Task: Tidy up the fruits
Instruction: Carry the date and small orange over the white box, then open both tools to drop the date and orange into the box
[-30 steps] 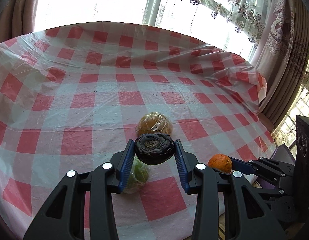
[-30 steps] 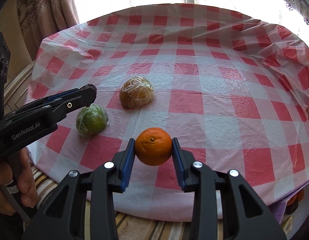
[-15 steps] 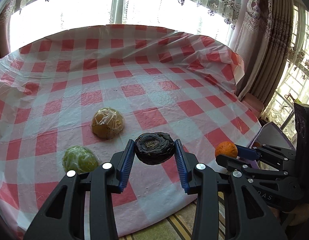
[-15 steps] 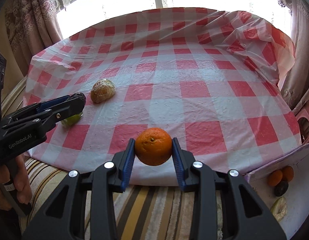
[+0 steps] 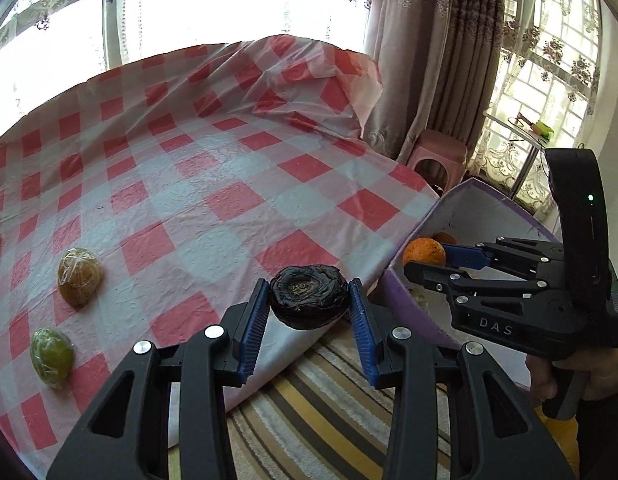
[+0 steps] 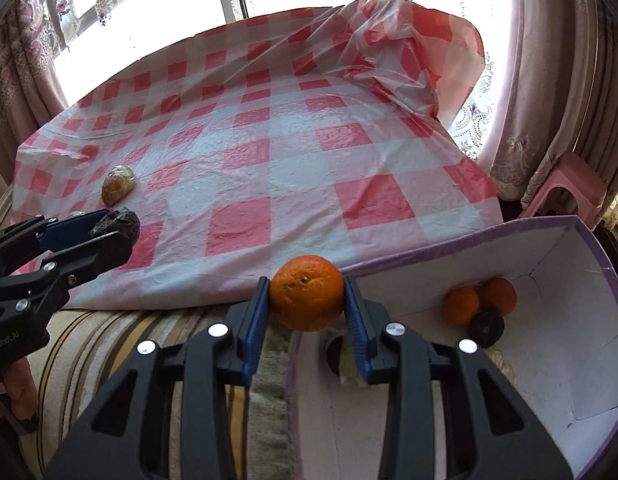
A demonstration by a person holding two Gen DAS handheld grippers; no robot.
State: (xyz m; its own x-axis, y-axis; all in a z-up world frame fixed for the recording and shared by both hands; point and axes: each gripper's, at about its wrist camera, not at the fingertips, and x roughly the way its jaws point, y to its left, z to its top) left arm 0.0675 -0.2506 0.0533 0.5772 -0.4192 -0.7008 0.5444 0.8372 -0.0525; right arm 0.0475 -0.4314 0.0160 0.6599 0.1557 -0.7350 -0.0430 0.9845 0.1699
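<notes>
Left wrist view: left gripper (image 5: 309, 304) clamped on a dark wrinkled fruit (image 5: 308, 297), jaws pressing both sides, out past the edge of the checked tabletop (image 5: 237, 200), short of the purple box (image 5: 461, 208). Wrapped brownish fruit (image 5: 79, 277) and wrapped green fruit (image 5: 51, 357) lying on the tabletop, far from the box, green one nearer the camera. Right gripper (image 5: 425, 258) at the box, orange (image 5: 423, 253) pinched in its jaws over the box rim.

Right wrist view: right gripper (image 6: 306, 300) closed tight on the orange (image 6: 307, 292), right at the near corner of the purple box (image 6: 557, 256). Inside the box, two oranges (image 6: 479, 300) against the far wall, a dark fruit (image 6: 486, 329) touching them. Left gripper (image 6: 105, 226) well away from the box, over the tabletop (image 6: 269, 152) edge, dark wrinkled fruit (image 6: 117, 220) gripped. Wrapped brownish fruit (image 6: 118, 184) beyond it.
</notes>
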